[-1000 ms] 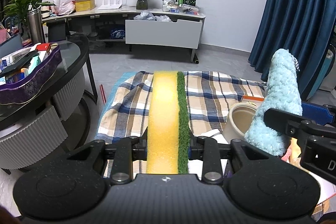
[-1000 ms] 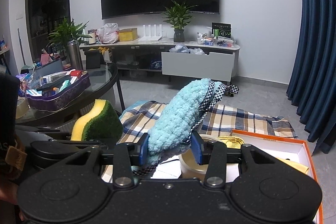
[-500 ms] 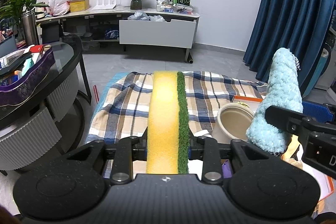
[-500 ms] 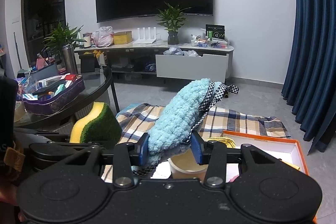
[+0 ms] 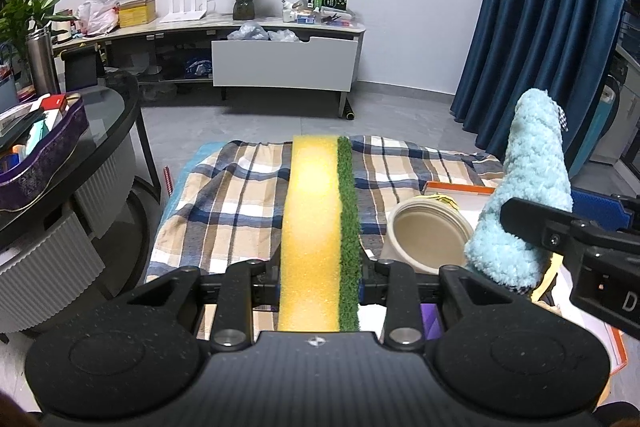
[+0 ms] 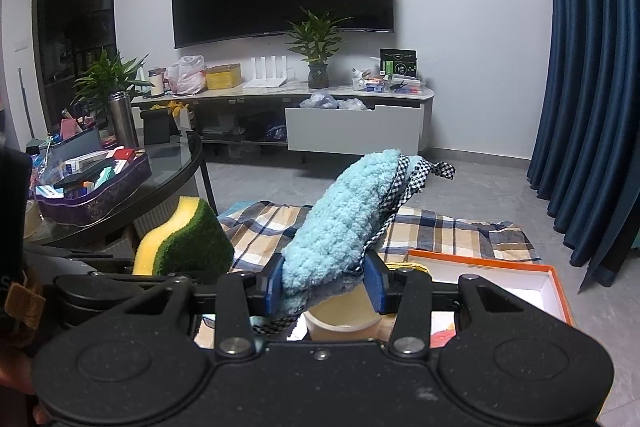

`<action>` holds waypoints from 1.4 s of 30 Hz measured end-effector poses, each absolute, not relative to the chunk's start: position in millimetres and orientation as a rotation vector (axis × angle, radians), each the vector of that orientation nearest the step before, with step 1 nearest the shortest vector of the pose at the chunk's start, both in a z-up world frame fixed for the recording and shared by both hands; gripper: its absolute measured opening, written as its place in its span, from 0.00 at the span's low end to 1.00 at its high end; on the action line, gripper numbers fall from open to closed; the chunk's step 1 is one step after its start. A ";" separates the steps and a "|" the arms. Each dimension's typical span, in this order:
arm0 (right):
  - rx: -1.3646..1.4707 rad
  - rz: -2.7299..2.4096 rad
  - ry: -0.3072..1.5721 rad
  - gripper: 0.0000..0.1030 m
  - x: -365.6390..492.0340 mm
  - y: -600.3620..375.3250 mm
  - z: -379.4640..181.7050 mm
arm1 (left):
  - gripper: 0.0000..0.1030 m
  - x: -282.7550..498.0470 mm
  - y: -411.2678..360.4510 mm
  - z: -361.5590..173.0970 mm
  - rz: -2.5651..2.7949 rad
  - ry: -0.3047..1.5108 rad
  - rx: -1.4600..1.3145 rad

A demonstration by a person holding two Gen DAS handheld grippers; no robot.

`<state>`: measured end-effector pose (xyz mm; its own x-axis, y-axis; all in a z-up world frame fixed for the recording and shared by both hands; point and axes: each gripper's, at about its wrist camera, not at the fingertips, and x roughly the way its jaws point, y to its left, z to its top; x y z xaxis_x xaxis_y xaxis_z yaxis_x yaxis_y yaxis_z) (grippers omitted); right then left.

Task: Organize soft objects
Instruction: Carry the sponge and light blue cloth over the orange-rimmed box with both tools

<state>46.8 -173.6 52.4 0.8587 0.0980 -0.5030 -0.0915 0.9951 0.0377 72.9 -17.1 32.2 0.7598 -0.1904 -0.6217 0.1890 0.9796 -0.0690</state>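
Left wrist view
- Left gripper [image 5: 320, 273]: jaws clamped on the sponge [image 5: 318, 227], which is held upright, yellow foam to the left, green scouring layer to the right.
- Blue cloth [image 5: 524, 199]: fluffy, right of the sponge, raised in the right gripper [image 5: 560, 239].
- Cream pot [image 5: 430, 239]: open-mouthed, just right of the sponge, low between the two grippers.
- Plaid blanket [image 5: 232, 199]: spread behind the sponge and under the pot.
- Orange-rimmed box [image 5: 456, 189]: beyond the pot, partly hidden by the cloth.
- Glass counter [image 5: 108, 115]: well to the left of the sponge, carrying a purple tray [image 5: 44, 155] of packets.

Right wrist view
- Right gripper [image 6: 326, 281]: blue-padded jaws clamped on the blue cloth [image 6: 340, 223], whose checked lining trails to its right.
- Sponge [image 6: 184, 239]: left of the cloth, carried by the left gripper.
- Cream pot [image 6: 344, 317]: directly below the cloth, mostly hidden by it.
- Orange-rimmed box [image 6: 516, 267]: right of the cloth, open, white inside.

Step in hand
- Judgement: both soft items are lifted and in carriage; neither is placed yet.
- Next move: probably lower each into a container, pot or box, then part the jaws; which item goes where cannot be told.

Change from a second ago
- Both views have shifted: the blanket and the pot sit more centrally below the grippers.
- Both grips are unchanged.
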 end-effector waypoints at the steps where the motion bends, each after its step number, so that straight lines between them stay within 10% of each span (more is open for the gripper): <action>1: 0.014 0.096 0.527 0.50 46.6 -174.8 53.0 | 0.30 73.0 -18.6 32.5 -0.209 0.677 0.000; 42: 0.088 -0.068 0.482 0.50 24.4 -256.0 58.5 | 0.30 67.3 -70.8 42.8 -0.354 0.650 0.046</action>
<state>24.4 -256.0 58.5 0.8841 -0.0448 -0.4651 0.0864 0.9939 0.0685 67.3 -70.8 42.8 0.7382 -0.3083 -0.6000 0.3368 0.9391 -0.0682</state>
